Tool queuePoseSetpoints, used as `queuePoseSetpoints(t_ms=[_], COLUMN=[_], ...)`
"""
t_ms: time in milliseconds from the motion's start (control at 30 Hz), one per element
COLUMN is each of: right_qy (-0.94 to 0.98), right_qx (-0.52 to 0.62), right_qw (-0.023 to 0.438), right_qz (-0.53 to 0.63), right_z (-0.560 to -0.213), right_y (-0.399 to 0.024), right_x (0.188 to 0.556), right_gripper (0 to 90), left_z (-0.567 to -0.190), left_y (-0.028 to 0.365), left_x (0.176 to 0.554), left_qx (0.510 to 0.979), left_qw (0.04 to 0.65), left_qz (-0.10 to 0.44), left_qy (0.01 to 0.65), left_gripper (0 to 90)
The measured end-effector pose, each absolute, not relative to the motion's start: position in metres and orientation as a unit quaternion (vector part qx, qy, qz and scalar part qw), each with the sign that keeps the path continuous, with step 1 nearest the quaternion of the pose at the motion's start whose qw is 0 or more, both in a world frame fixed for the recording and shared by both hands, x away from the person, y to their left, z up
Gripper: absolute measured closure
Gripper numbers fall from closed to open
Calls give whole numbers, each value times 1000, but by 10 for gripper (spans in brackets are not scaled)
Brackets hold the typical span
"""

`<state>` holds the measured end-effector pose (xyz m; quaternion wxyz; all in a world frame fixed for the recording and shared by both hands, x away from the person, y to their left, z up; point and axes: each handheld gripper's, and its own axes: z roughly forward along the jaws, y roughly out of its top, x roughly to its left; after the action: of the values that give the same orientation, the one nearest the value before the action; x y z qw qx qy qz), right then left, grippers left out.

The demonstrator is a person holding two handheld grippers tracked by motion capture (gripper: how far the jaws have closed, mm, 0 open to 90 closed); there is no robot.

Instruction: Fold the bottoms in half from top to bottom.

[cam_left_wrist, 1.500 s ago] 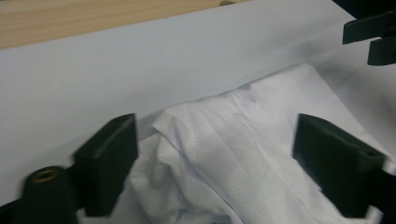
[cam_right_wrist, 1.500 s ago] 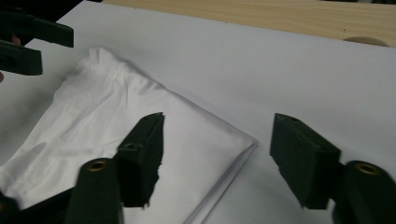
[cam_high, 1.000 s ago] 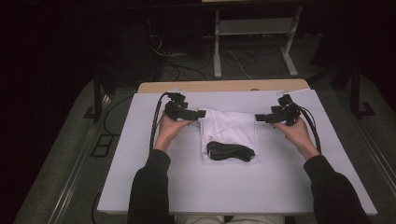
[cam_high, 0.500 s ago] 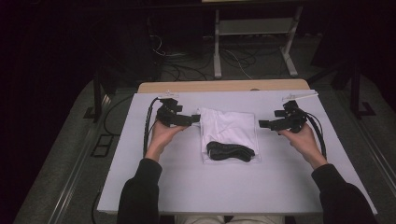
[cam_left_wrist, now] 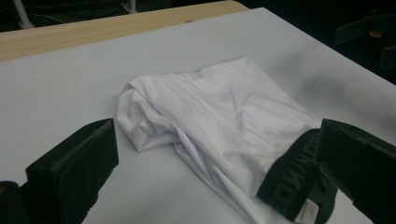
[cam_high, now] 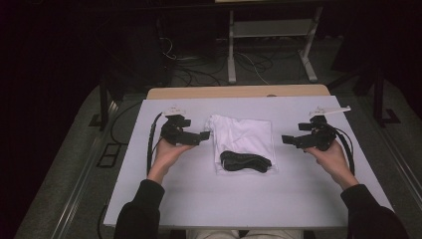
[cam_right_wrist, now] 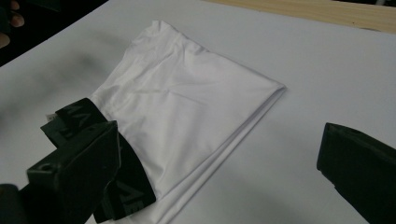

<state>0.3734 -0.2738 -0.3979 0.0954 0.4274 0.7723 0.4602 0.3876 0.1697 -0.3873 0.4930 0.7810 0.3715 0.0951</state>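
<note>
In the middle of the white table cover [cam_high: 149,199] lies the folded white garment [cam_high: 244,142], a flat, roughly square bundle with its black waistband [cam_high: 246,161] turned toward the person's side. In the left gripper view the garment [cam_left_wrist: 219,121] shows a rumpled, rolled-under corner at its far end, while the waistband [cam_left_wrist: 292,186] sits at the near end; in the right gripper view the cloth [cam_right_wrist: 187,107] lies smoother, with stacked layers visible along its right-hand fold and the waistband [cam_right_wrist: 98,154] partly behind the near jaw.

Judging by this, the fold looks essentially made and both tools are off the cloth, so the step in hand is either a release or a pause before a last tidy. If more is wanted, the next move would call for a low approach to the puckered far-left corner, pinching just the top layers and drawing them flat without dragging the whole stack sideways.

The left gripper [cam_high: 201,135] hovers just beside the garment's left edge, its 2 jaws spread wide and holding nothing. The right gripper [cam_high: 284,140] hangs a little off the garment's right edge, jaws likewise wide apart and empty. Each is carried in a hand, the left hand [cam_high: 166,152] and right hand [cam_high: 331,157], above the table cover, with cables trailing back.
</note>
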Motion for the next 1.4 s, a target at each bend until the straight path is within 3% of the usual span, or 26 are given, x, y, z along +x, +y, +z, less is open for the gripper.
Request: queuePoseSetpoints(t_ms=[1400], right_qy=[784], right_qx=[416], right_qw=[119], right_qz=[445], right_z=[-429], right_y=[-294], right_x=[290], right_gripper=[0], left_z=[-418], left_y=[221], left_x=[296], left_qx=[755], left_qw=[529], left_qz=[118], left_qy=[369], left_gripper=[0])
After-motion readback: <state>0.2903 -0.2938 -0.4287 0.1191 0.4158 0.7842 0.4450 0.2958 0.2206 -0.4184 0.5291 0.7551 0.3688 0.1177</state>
